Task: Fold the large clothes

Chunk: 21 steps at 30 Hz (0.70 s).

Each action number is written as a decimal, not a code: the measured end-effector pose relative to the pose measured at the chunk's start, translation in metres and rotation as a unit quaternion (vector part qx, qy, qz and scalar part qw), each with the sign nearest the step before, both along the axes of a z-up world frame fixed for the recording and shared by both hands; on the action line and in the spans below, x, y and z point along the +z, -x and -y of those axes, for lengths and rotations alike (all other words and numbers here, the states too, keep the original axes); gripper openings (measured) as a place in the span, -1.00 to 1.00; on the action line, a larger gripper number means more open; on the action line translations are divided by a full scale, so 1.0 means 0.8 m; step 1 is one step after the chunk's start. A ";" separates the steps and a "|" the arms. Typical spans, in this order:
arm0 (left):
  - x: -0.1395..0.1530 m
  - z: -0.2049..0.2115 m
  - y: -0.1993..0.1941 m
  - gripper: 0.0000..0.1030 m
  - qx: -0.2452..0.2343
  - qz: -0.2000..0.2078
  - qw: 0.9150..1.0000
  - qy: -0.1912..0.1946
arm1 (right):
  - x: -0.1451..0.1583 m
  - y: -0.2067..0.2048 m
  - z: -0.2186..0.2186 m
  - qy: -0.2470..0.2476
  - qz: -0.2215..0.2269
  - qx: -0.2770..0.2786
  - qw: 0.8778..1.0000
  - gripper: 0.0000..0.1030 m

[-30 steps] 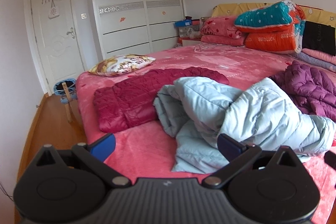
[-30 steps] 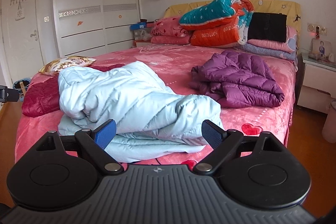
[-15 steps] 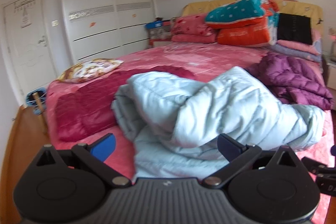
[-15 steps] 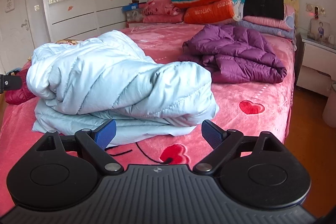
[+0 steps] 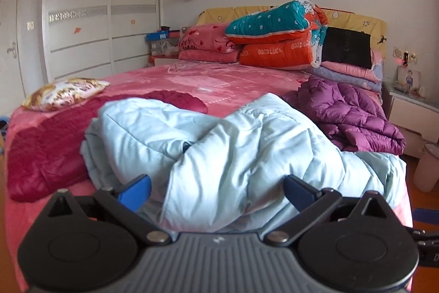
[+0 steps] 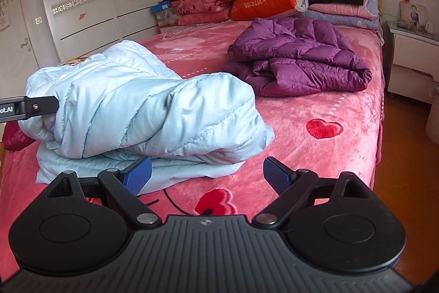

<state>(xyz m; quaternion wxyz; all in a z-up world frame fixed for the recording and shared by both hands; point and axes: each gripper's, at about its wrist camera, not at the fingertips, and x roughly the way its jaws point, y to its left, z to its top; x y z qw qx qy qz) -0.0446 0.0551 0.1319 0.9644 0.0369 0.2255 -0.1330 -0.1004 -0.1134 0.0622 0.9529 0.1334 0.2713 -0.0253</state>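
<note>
A crumpled light blue padded jacket point(image 5: 219, 150) lies in a heap at the near edge of the pink bed point(image 5: 192, 81); it also shows in the right wrist view point(image 6: 142, 111). My left gripper point(image 5: 216, 192) is open, right in front of the heap, holding nothing. My right gripper point(image 6: 207, 176) is open and empty over the bed's near edge, at the heap's right end. A purple padded jacket point(image 6: 299, 56) lies bunched further back on the right. A dark red jacket point(image 5: 46, 147) lies flat to the left.
Folded quilts and pillows point(image 5: 277, 40) are stacked at the headboard. A patterned pillow point(image 5: 65, 92) lies at the bed's left edge. A white nightstand point(image 6: 414, 59) stands on the right. A white wardrobe point(image 5: 104, 4) fills the far wall. Wooden floor point(image 6: 400, 144) runs beside the bed.
Both grippers have moved closer to the light blue jacket and swung right. Both have stayed open and empty.
</note>
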 end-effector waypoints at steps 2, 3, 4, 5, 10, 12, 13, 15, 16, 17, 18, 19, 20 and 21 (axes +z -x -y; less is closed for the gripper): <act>-0.006 0.001 -0.008 0.77 0.000 -0.015 1.000 0.009 | -0.002 -0.002 0.003 -0.003 0.000 -0.004 1.000 1.00; -0.008 0.002 -0.011 0.60 -0.002 -0.023 1.000 0.016 | -0.002 -0.003 0.004 -0.006 0.000 -0.006 1.000 1.00; -0.010 0.004 -0.013 0.43 -0.005 -0.030 0.999 0.022 | -0.003 -0.004 0.007 -0.008 0.000 -0.009 1.000 1.00; -0.011 0.007 -0.015 0.33 -0.006 -0.033 0.999 0.024 | -0.004 -0.005 0.009 -0.010 0.000 -0.011 1.000 1.00; -0.013 0.017 -0.011 -0.76 -0.010 -0.051 0.998 0.021 | -0.008 -0.008 0.017 -0.015 -0.004 -0.026 1.000 1.00; -0.010 0.018 -0.002 -0.84 -0.016 -0.048 0.998 0.022 | -0.010 -0.008 0.020 -0.014 -0.006 -0.034 0.999 1.00; -0.008 0.018 0.004 -0.86 -0.021 -0.046 0.998 0.024 | -0.010 -0.008 0.023 -0.014 -0.006 -0.039 0.999 1.00; -0.003 0.016 0.017 -0.88 -0.033 -0.046 0.998 0.032 | -0.012 -0.008 0.030 -0.017 -0.006 -0.052 0.998 1.00; -0.001 0.016 0.024 -0.89 -0.038 -0.049 0.997 0.035 | -0.013 -0.007 0.035 -0.021 -0.007 -0.058 0.998 1.00; 0.000 0.015 0.031 -0.90 -0.042 -0.053 0.997 0.037 | -0.014 -0.007 0.039 -0.024 -0.008 -0.065 0.998 1.00; 0.001 0.013 0.039 -0.90 -0.048 -0.056 0.997 0.037 | -0.016 -0.007 0.043 -0.029 -0.009 -0.072 0.997 1.00; 0.001 0.011 0.048 -0.90 -0.054 -0.059 0.996 0.035 | -0.017 -0.007 0.047 -0.033 -0.010 -0.079 0.996 1.00; 0.001 0.010 0.057 -0.90 -0.060 -0.063 0.996 0.033 | -0.018 -0.006 0.051 -0.038 -0.011 -0.086 0.996 1.00; 0.000 0.007 0.067 -0.90 -0.066 -0.069 0.995 0.031 | -0.018 -0.006 0.056 -0.043 -0.011 -0.091 0.995 1.00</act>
